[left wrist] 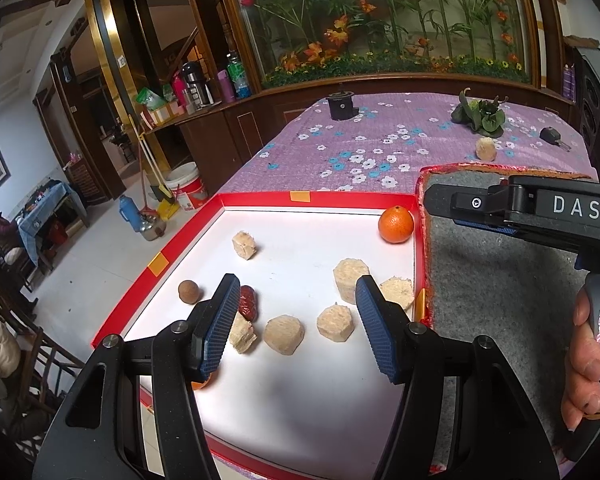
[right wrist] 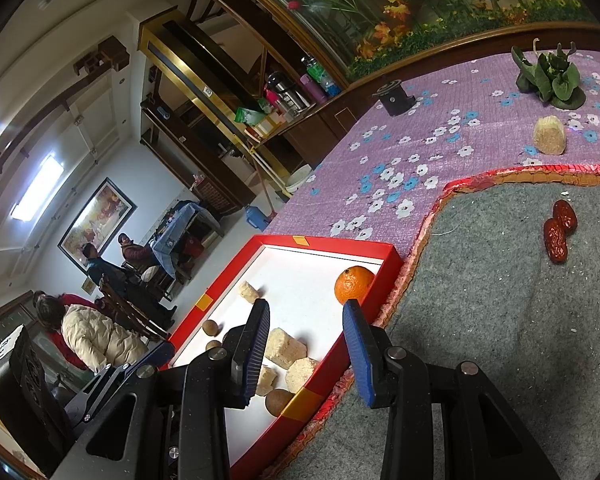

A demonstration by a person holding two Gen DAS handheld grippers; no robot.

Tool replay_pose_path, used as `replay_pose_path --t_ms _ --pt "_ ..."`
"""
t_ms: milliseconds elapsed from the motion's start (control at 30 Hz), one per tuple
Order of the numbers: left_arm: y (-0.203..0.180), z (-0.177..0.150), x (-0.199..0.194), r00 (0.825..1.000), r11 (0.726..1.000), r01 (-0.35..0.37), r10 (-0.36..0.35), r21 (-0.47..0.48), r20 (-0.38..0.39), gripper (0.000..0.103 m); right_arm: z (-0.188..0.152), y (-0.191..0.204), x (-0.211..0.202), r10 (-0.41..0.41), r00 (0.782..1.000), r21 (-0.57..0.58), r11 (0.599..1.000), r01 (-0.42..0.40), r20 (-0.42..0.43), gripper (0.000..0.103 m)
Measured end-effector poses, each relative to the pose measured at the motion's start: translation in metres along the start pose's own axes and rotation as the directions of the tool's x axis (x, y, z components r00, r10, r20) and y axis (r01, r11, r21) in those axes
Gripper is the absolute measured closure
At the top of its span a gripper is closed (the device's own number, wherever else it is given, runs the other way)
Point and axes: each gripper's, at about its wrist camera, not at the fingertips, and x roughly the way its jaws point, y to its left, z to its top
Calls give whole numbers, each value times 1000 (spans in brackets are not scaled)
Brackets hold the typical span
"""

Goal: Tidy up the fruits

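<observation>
Tabletop [left wrist: 340,148], purple floral cloth. Red tray [left wrist: 260,197] at near left edge, grey mat [right wrist: 500,300] touching beside it. Greens [right wrist: 550,78], one cake [right wrist: 549,135] toward far edge.

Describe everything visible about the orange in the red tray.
The orange is a small round citrus, bright orange with dimpled, slightly glossy peel, whole and unpeeled, a small stem dimple on top. It sits on the white floor of the red-walled tray, in the far corner by the grey felt mat, close against the tray's wall; contact is unclear. Neither gripper touches it, and the pale cakes lie apart from it.
</observation>
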Motion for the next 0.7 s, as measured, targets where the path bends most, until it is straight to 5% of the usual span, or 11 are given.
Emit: replay_pose_path --t_ms 700 --pt "-4 3 4 1000 1000 -2 2 14 -1 42 15 7 -9 9 1000 -24 1000 -10 -25 67"
